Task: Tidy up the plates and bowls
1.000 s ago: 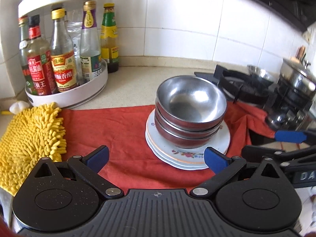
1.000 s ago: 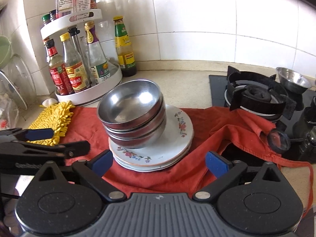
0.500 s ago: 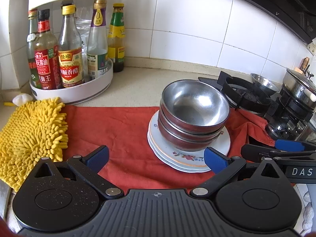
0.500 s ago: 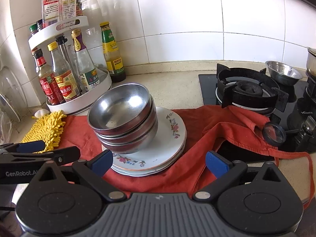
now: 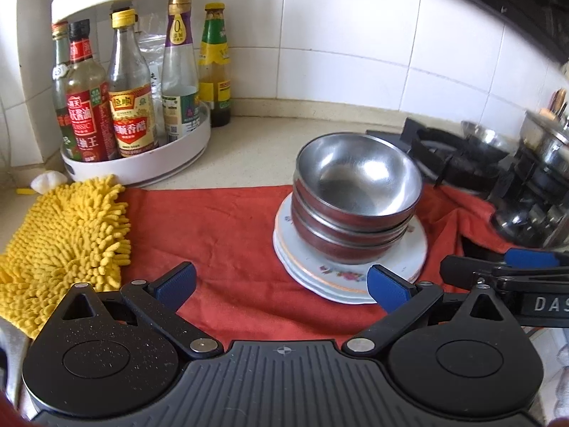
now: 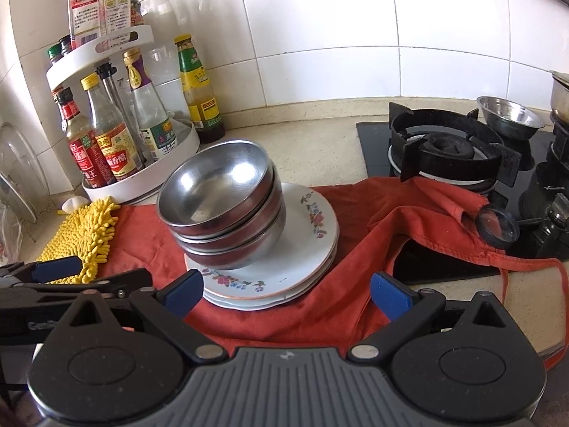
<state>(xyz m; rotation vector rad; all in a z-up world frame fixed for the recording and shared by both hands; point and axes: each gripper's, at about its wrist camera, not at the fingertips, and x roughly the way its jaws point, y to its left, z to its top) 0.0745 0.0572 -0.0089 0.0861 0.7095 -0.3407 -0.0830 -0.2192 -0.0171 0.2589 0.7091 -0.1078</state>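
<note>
A stack of steel bowls sits on a stack of white floral plates on a red cloth. The bowls lean slightly on the plates in the right wrist view. My left gripper is open and empty, a little short of the plates and to their left. My right gripper is open and empty, just in front of the plates' near rim. Each gripper shows at the edge of the other's view: the right gripper and the left gripper.
A white two-tier rack of sauce bottles stands at the back left, a loose bottle beside it. A yellow chenille mitt lies left of the cloth. A gas hob with a small steel bowl is right.
Both grippers have drawn slightly back and shifted, so the stack sits a little further right in the left view. Both stay open. The bowls and plates have not moved.
</note>
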